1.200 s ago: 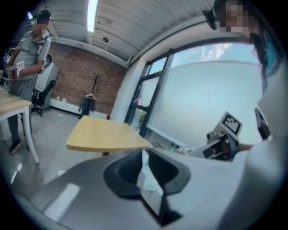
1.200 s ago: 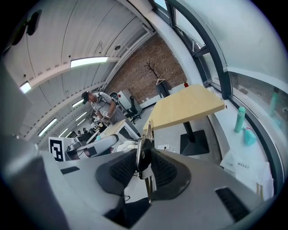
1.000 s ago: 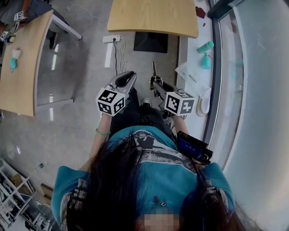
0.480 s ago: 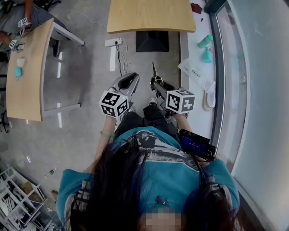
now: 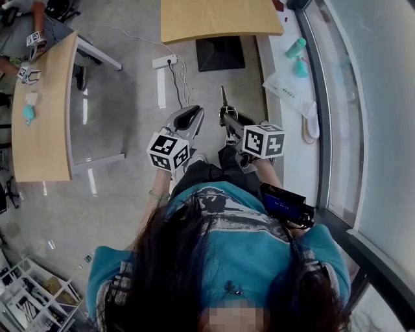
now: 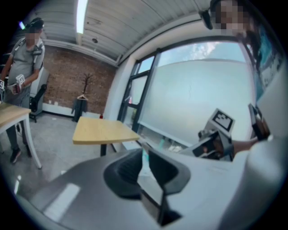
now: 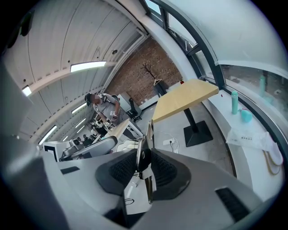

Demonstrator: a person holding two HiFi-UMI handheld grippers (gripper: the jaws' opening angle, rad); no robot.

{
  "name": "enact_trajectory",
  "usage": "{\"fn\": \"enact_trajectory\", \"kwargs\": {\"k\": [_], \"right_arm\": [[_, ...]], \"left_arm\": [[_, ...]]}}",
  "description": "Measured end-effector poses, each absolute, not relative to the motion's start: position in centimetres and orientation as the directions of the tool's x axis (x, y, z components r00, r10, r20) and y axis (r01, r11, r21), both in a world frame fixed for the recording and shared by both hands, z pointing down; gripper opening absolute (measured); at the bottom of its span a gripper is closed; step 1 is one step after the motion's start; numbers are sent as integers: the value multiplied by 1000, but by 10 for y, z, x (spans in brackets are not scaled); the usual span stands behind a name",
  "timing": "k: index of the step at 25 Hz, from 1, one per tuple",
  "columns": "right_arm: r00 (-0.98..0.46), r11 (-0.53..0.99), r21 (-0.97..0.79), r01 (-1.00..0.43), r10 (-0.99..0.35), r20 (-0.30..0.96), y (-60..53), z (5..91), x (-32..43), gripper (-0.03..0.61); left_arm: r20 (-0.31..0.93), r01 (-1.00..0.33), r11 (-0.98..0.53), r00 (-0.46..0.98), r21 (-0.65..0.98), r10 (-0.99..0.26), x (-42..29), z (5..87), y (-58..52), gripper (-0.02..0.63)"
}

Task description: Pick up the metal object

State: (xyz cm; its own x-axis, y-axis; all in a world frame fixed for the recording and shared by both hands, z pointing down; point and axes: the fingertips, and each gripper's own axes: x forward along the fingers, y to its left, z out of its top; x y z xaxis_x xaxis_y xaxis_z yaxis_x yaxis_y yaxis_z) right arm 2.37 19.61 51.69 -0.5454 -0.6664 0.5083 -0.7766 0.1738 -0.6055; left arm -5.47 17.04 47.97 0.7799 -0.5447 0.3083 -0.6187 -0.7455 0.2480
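Note:
The metal object (image 7: pixel 145 155) is a thin flat strip with a round rivet. It stands on edge between the dark ribbed pads (image 7: pixel 167 173) of my right gripper (image 7: pixel 144 161), which is shut on it. In the head view its tip (image 5: pixel 222 98) pokes forward past the right gripper (image 5: pixel 226 117), held at waist height above the grey floor. My left gripper (image 5: pixel 193 111) is level with it, a hand's width to the left. In the left gripper view its jaws (image 6: pixel 143 158) are almost together with nothing between them.
A yellow wooden table (image 5: pixel 220 19) on a black base (image 5: pixel 220 53) stands ahead, with a white power strip (image 5: pixel 163 61) on the floor beside it. At left is a curved wooden table (image 5: pixel 42 110). The white windowsill (image 5: pixel 285 91) at right carries a teal bottle (image 5: pixel 296 48).
The floor, tables and windowsill have slid a little across the head view as the person shifts. Both grippers keep the same stance, the metal object still in the right one.

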Motion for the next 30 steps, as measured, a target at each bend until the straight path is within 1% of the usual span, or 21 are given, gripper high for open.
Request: {"fn": "enact_trajectory", "kwargs": {"k": [6,12,20,30], "right_arm": [[-538,139,-640,-755,-689,485,216,512,-8,100],[-509,120,-632,-765,-714,481,237,505,-37,100],[-498,116,-619,-777,-715,491,253,502,-53,100],[-484,100,-611,-786,-714,506,267,507,-50,100]], "left_arm": [[307,-599,-762,794,246,-525,-87,477,192,41],[293,-592,-769,800,242,-524,-127,473,212,41],[266,-568,-787,818,240,-510,-136,465,223,41],[263,-550,-795,831,255,-491,-132,472,234,41]]}}
